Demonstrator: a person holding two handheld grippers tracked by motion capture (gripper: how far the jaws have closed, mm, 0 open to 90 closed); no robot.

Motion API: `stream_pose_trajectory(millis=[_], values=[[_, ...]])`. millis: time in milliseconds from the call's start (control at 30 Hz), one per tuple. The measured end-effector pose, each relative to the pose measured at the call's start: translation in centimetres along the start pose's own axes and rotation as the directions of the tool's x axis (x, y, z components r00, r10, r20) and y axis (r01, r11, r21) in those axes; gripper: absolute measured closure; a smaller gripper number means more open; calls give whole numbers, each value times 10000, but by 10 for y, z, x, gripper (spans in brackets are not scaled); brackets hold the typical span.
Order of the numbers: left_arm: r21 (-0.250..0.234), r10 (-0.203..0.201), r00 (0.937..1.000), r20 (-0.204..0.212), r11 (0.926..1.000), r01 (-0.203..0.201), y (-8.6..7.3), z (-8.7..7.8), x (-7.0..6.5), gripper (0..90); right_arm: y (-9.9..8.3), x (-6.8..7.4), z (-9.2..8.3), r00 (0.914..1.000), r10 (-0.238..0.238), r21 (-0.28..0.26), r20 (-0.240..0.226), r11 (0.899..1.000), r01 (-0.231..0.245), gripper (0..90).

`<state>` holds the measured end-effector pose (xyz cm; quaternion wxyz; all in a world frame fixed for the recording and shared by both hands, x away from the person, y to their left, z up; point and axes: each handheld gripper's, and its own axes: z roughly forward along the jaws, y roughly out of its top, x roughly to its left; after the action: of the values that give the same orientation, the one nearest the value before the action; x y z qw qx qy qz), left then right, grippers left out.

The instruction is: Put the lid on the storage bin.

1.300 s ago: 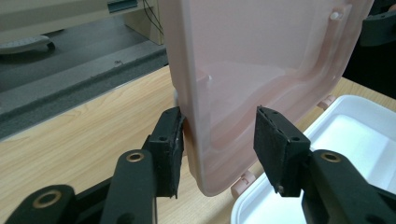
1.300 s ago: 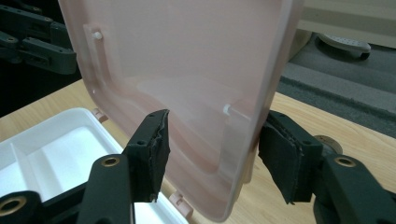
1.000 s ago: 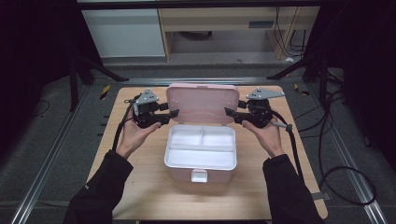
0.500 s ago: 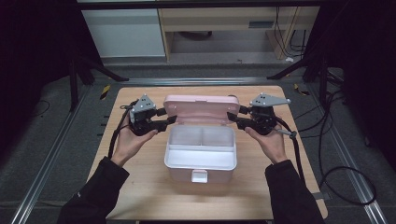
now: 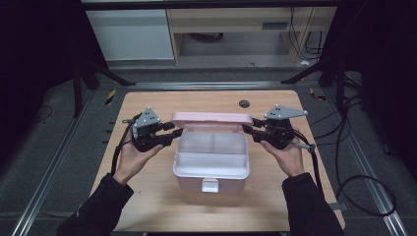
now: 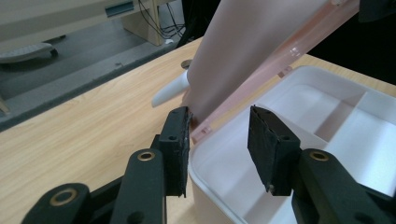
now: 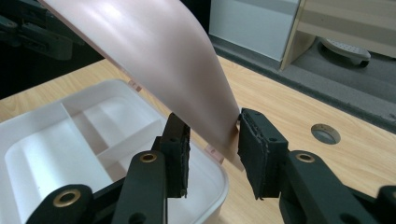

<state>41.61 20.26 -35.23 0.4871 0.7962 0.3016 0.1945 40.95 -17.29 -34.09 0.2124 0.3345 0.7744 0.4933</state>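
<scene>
A white lunch box (image 5: 189, 183) with divided compartments sits mid-table, its hinged pink lid (image 5: 211, 118) raised and tilting forward over it. My left gripper (image 5: 176, 132) is at the lid's left end and my right gripper (image 5: 247, 130) at its right end. In the left gripper view the lid's (image 6: 243, 42) edge lies between the jaws (image 6: 219, 135), close to one pad (image 6: 180, 140). The right gripper view has the lid (image 7: 154, 46) between the jaws (image 7: 212, 140), against one pad (image 7: 254, 140) and clear of the other. Both pairs of jaws have just been closing around the lid.
The wooden table (image 5: 147, 206) has a round hole (image 5: 244, 103) behind the box. A white latch (image 5: 210, 185) hangs on the box's front wall. Cables trail from both grippers off the table's sides. Shelving stands beyond the far edge.
The lid has swung from leaning back to tilting forward over the box. Both grippers have moved with it toward the person, and their jaws have narrowed.
</scene>
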Motion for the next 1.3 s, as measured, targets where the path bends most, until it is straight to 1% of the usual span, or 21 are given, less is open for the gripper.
stream_pose_trajectory(millis=[33,100,233,367,567,633,700,833,867,1000,1067,1100,1167,1300], values=[[8,1,10000,7,10000,-1,0,0,-1,585,-2,1,-1,10000,31,51,-41,10000,-31,637],[101,82,10000,-4,9999,-82,0,-2,-2,585,-3,2,-1,10000,-65,134,-17,9999,66,636],[47,38,10000,-28,10000,-38,-1,-4,-5,584,-3,4,-3,9999,-154,230,-17,9996,154,633],[132,71,10000,35,9999,-71,-5,-8,-10,577,-5,10,-7,9996,-282,297,-69,9992,284,607],[82,-1,10000,87,10000,0,-11,-12,-16,569,-13,19,-10,9990,-440,389,-111,9983,444,574],[152,-29,9999,117,9999,28,-14,-13,-18,563,-16,22,-12,9986,-527,426,-95,9977,531,565],[254,-32,10000,80,9997,30,-18,-15,-20,554,-21,24,-13,9987,-471,448,-171,9978,479,551],[406,-72,10000,38,9992,71,-28,-16,-22,532,-29,27,-15,9987,-438,458,-250,9979,449,482],[404,-100,9999,13,9991,100,-31,-17,-22,530,-31,27,-16,9989,-423,446,-220,9981,433,465],[150,-586,9983,41,9982,586,-39,-22,-19,522,-37,31,-17,9983,-576,682,-113,9960,582,424],[111,-845,9963,154,9964,844,-43,-27,-16,517,-39,33,-17,9974,-715,812,-89,9941,720,409],[115,-940,9953,213,9955,937,-45,-28,-15,515,-41,33,-17,9974,-710,874,-107,9936,717,403],[205,-1028,9944,253,9945,1023,-50,-30,-15,511,-42,34,-17,9973,-723,985,-144,9924,733,390],[387,-1042,9943,229,9939,1033,-58,-29,-14,506,-49,34,-20,9973,-713,1303,-169,9888,729,357]])
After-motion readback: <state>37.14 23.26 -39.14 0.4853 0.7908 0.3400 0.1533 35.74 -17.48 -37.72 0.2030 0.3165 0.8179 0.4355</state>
